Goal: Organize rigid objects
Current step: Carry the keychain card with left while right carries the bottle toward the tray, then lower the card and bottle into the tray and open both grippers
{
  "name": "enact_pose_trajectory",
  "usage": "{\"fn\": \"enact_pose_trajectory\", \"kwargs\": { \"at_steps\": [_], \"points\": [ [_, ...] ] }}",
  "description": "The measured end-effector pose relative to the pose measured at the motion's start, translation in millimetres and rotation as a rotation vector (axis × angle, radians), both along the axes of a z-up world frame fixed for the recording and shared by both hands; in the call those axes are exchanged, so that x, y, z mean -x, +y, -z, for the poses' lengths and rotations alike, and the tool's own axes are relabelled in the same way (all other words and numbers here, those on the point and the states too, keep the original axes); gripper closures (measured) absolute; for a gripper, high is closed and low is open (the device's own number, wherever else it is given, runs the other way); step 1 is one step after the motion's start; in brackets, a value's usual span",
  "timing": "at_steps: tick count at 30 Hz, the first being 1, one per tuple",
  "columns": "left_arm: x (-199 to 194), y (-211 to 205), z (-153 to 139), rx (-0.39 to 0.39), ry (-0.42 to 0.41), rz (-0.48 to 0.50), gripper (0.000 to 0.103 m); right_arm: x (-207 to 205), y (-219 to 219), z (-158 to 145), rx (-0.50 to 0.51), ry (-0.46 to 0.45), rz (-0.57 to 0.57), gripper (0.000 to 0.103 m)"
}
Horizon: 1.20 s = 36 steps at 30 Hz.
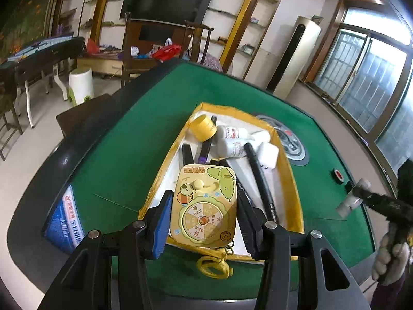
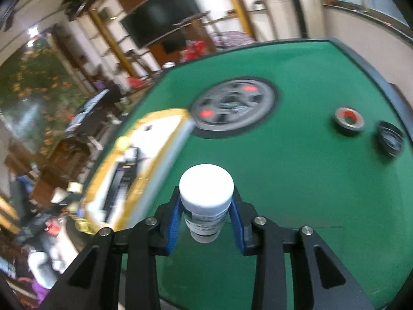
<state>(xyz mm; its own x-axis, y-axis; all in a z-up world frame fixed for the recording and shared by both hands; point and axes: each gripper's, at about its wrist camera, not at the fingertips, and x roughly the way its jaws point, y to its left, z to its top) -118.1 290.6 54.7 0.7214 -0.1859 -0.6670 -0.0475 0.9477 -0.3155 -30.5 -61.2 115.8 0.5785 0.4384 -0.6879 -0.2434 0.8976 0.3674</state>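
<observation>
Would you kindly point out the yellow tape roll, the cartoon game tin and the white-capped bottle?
yellow tape roll (image 1: 203, 127), left wrist view, its outer side.
cartoon game tin (image 1: 204, 204), left wrist view, the printed lid.
white-capped bottle (image 2: 206, 184), right wrist view, the cap top.

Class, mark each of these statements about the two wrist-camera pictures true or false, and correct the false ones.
1. The right gripper holds a white-capped bottle. True.
2. The yellow cartoon toy lies between the left gripper's fingers. True.
3. The tabletop is red felt. False: it is green.
4. The yellow-rimmed tray holds only the toy. False: white bottles, black pens and a yellow tape roll also lie in it.
5. The red-cored tape roll sits inside the tray. False: it rests on the felt, apart from the tray.
</observation>
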Motion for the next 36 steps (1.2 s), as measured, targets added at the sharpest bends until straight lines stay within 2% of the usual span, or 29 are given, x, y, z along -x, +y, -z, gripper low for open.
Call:
{"fn": "enact_pose_trajectory", "kwargs": {
  "at_steps": [3,9,15,20,28,30,32,34,36],
  "points": [
    [-8.4,-2.4,3.1,-0.021,0.005,0.001,0.053,-2.7,32.6,-7.8,-0.015,-0.001,-0.069,0.069],
    [-14.6,-11.2,3.9,-0.117,-0.007,-0.007,0.053,-4.2,89.3,-14.4,-0.05,0.028,-0.195,0.069],
    [-32.0,-16.8,12.7,-0.209,-0.016,-0.037,0.053,-7.2,141.3,3.1,0.002,0.089,-0.287,0.069],
    [-45.8,-14.9,28.3,-0.198,0.02,-0.029,0.053,-19.9,169.8,28.8,0.064,0.139,-0.299,0.069],
    [-43.9,-8.4,32.5,-0.158,0.026,-0.035,0.052,-53.9,195.9,43.9,0.153,0.161,-0.269,0.069],
    [-40.0,-9.1,30.1,-0.167,0.023,-0.043,0.049,-60.5,199.5,46.8,0.153,0.162,-0.263,0.069],
    [-33.4,-10.0,25.6,-0.167,0.003,-0.047,0.035,-69.2,202.3,51.7,0.139,0.192,-0.25,0.069],
    [-27.5,-11.8,21.5,-0.164,-0.013,-0.046,0.029,-77.2,203.8,55.2,0.144,0.191,-0.22,0.062],
    [-21.1,-16.0,15.9,-0.209,-0.031,-0.072,0.021,-79.5,204.7,53.5,0.148,0.171,-0.215,0.06]
  ]
}}
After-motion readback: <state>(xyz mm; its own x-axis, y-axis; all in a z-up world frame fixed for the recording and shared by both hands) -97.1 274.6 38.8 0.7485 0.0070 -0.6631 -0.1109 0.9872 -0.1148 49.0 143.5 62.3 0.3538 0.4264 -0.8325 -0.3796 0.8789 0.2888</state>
